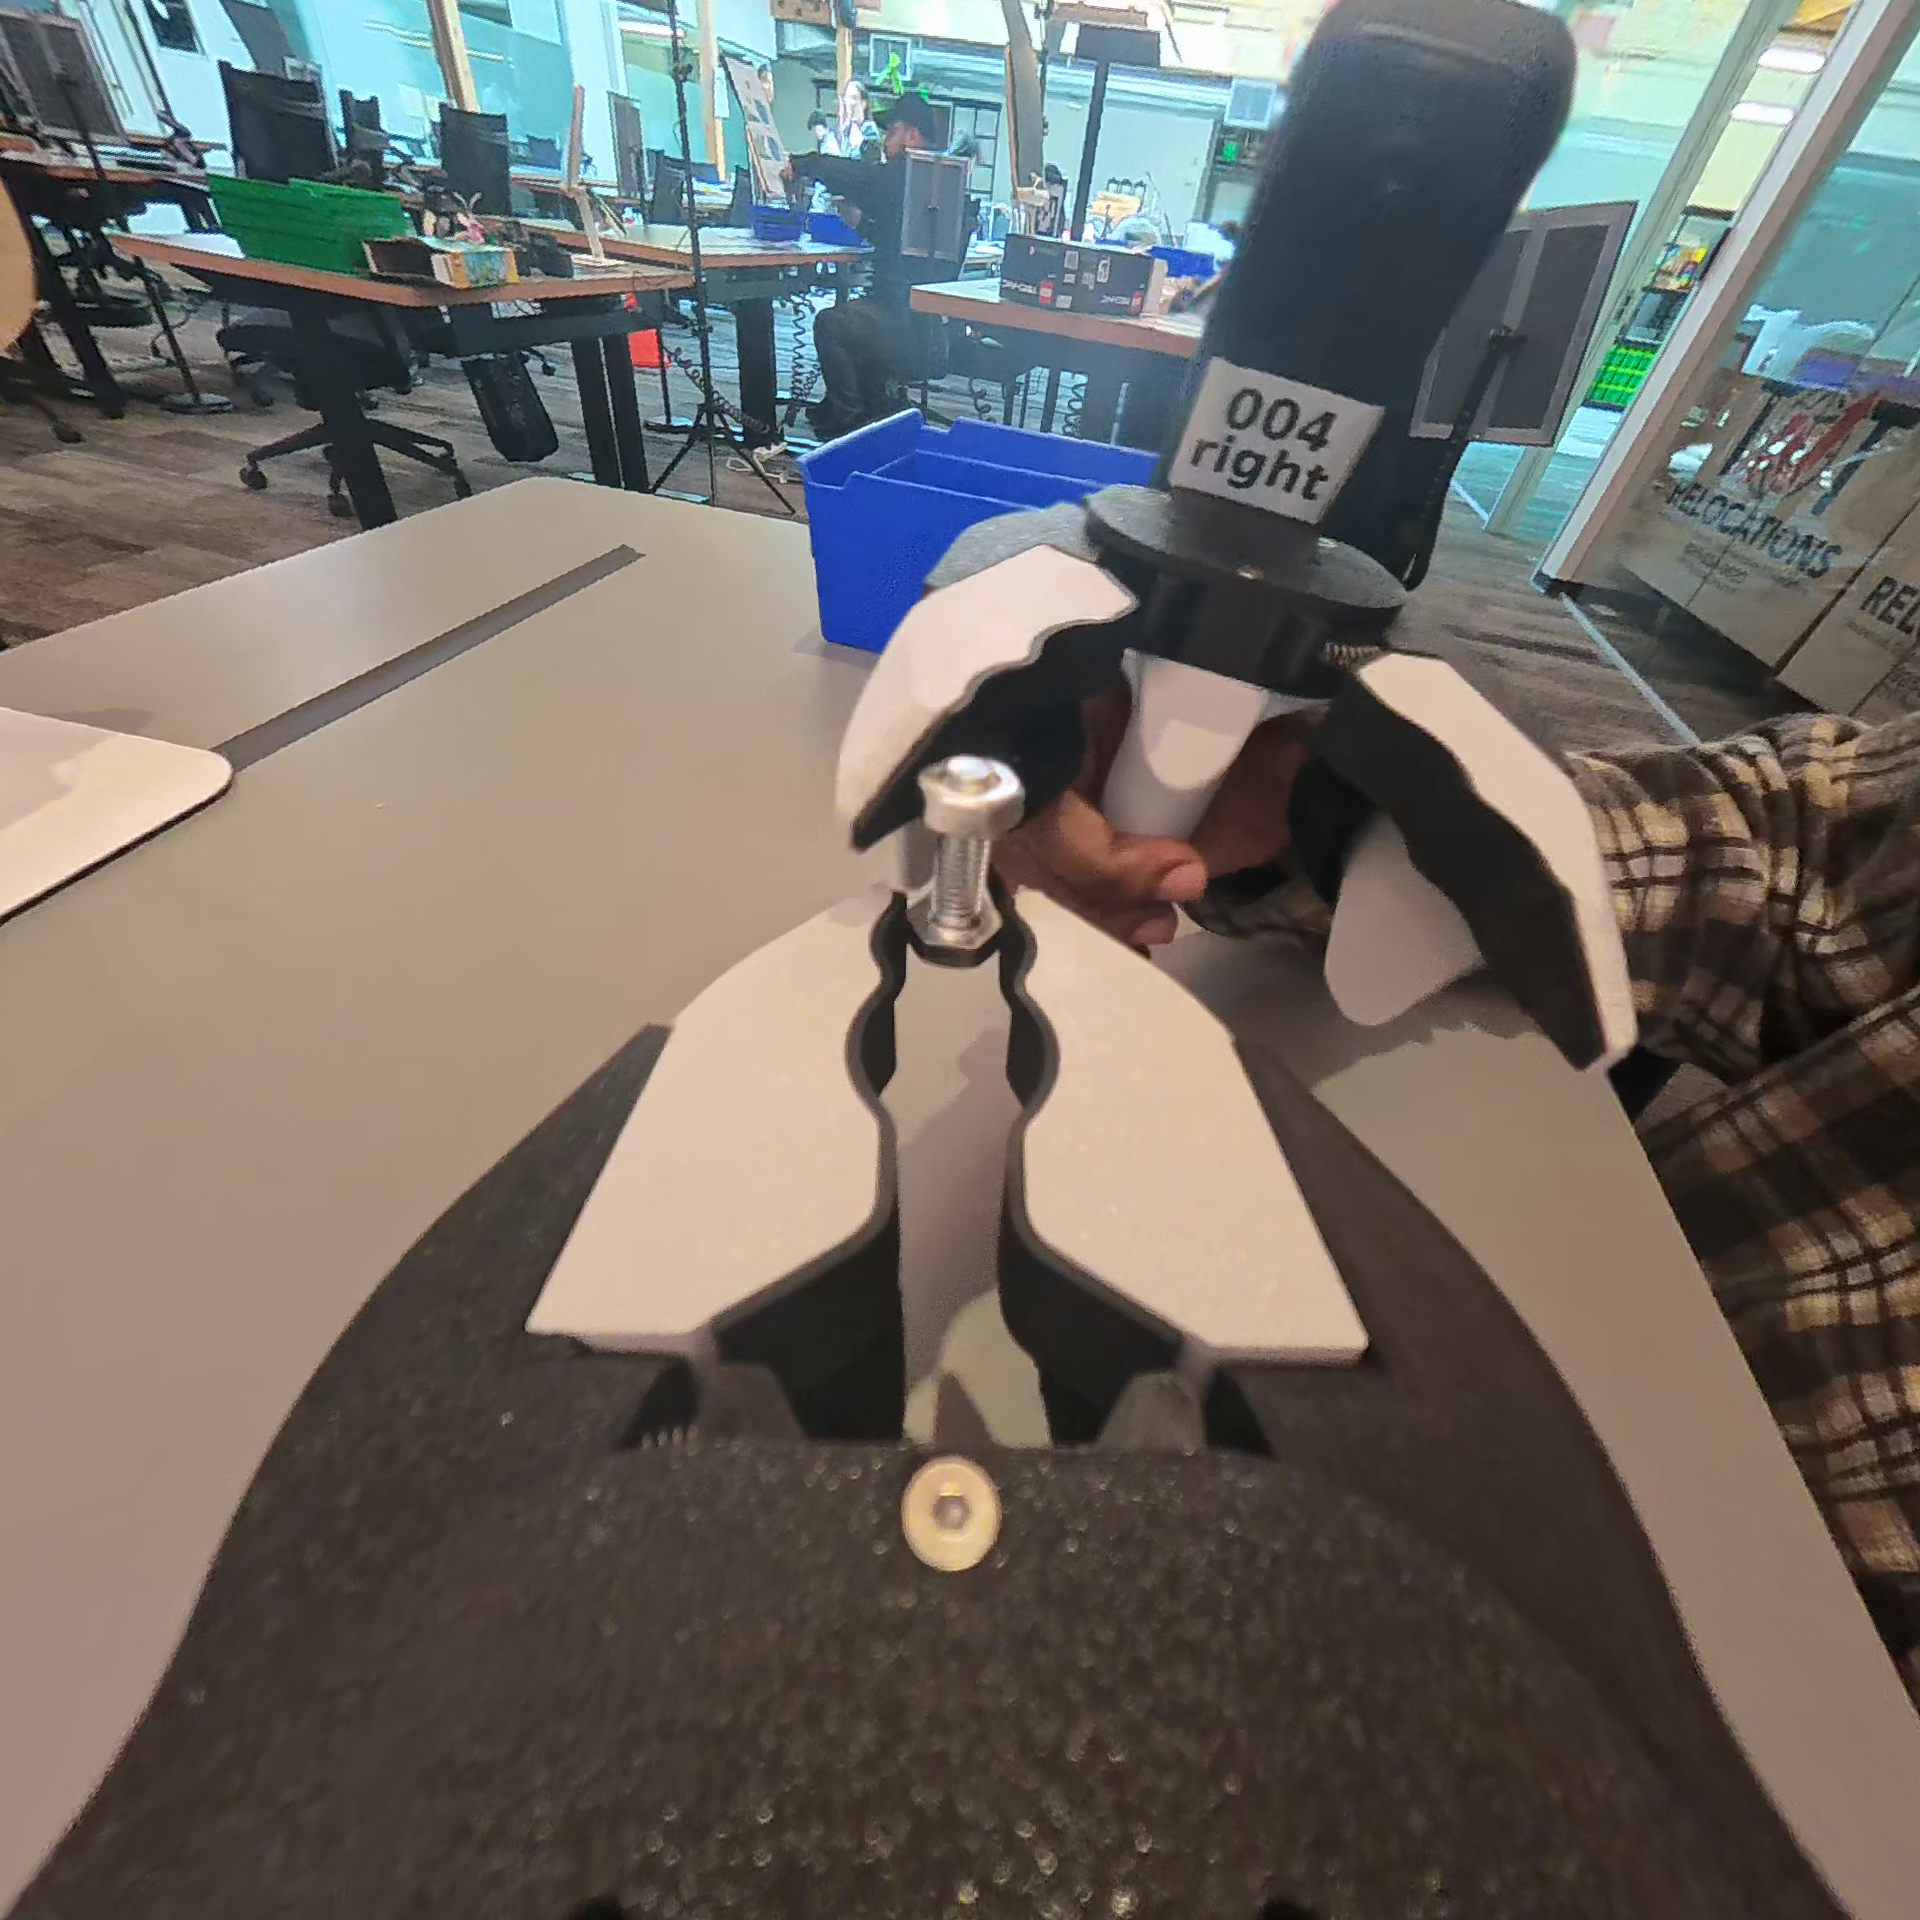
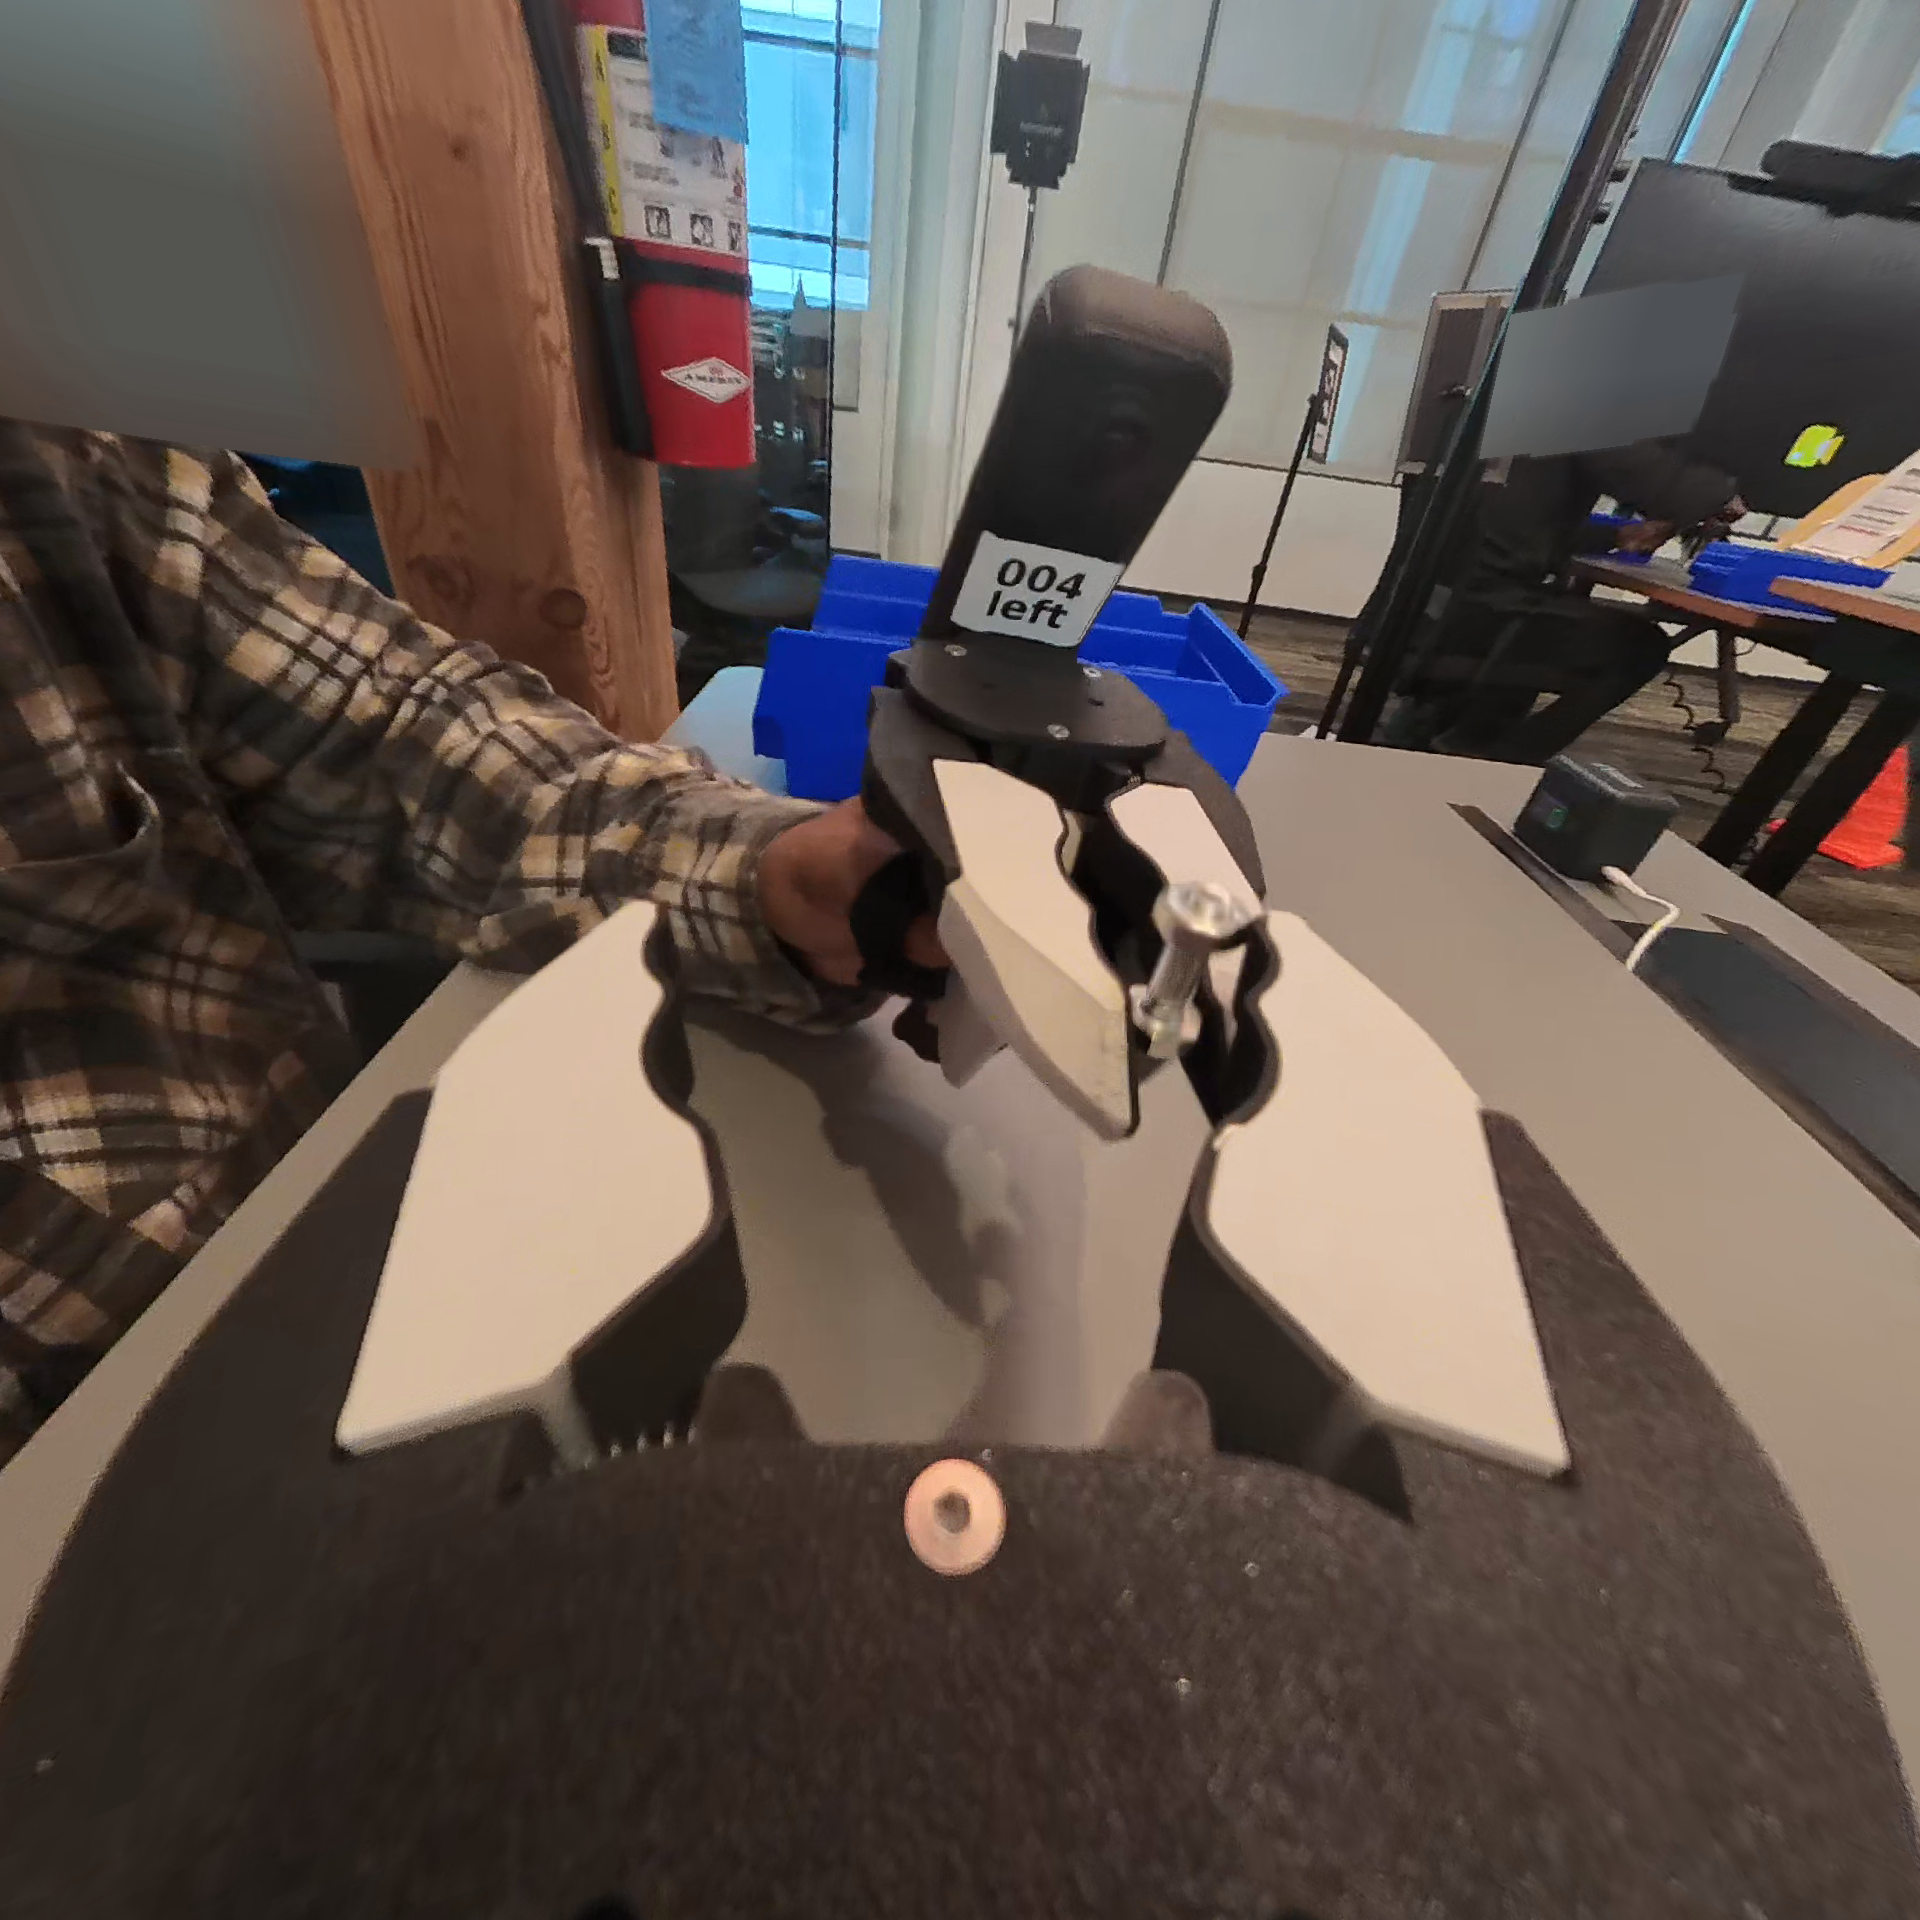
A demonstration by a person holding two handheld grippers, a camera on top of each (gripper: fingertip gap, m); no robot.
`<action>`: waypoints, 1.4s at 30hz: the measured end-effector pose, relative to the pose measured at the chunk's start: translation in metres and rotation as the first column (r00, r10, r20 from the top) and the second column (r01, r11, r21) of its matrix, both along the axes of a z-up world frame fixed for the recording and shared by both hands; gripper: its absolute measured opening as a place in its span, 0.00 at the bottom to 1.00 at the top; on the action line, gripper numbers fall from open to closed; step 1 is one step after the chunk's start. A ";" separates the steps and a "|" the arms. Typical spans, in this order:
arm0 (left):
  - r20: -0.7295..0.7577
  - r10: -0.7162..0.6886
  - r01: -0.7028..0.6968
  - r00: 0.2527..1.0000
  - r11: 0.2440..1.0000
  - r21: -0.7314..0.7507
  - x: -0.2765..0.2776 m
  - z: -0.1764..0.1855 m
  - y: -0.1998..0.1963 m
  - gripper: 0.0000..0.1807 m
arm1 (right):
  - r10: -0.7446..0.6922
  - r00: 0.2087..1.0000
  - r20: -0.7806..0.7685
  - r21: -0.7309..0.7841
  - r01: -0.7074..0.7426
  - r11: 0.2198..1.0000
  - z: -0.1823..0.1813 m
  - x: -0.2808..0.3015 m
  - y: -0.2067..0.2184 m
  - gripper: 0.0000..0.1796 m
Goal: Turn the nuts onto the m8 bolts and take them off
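Observation:
A silver bolt [image 1: 961, 852] stands upright over the grey table [image 1: 468, 831], head up. A nut [image 1: 951, 938] sits at the lower end of its thread. My left gripper [image 1: 951, 925] is shut on the nut. My right gripper [image 2: 961, 935] is open wide. One of its fingers [image 1: 966, 665] sits just above and beside the bolt head; I cannot tell whether they touch. The right wrist view shows the bolt [image 2: 1184, 966] tilted in the left gripper [image 2: 1169, 1039], close to my right-hand finger [image 2: 1351, 1143].
A blue bin [image 1: 935, 520] stands at the table's far edge behind the grippers. A white pad [image 1: 94, 790] lies at the left. A black box with a white cable [image 2: 1590, 816] sits at the right. A plaid sleeve [image 1: 1766, 987] holds each gripper.

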State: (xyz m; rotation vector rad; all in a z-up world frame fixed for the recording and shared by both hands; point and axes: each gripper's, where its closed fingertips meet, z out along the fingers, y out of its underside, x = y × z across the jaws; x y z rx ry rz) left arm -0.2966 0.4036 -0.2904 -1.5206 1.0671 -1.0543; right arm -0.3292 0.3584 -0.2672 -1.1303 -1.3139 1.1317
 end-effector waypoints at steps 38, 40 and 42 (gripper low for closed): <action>0.025 0.020 -0.019 0.999 0.999 -0.045 -0.011 0.008 0.008 0.09 | -0.025 0.998 -0.061 -0.005 0.025 1.000 0.013 0.001 0.004 0.57; 0.005 -0.021 0.021 1.000 0.999 -0.026 0.000 0.007 -0.003 0.09 | -0.021 0.998 -0.057 -0.004 0.021 1.000 0.012 -0.001 0.003 0.58; -0.017 -0.044 0.044 0.999 0.999 -0.012 0.007 0.004 -0.009 0.09 | 0.001 0.999 -0.036 -0.002 -0.001 1.000 0.008 -0.005 -0.002 0.57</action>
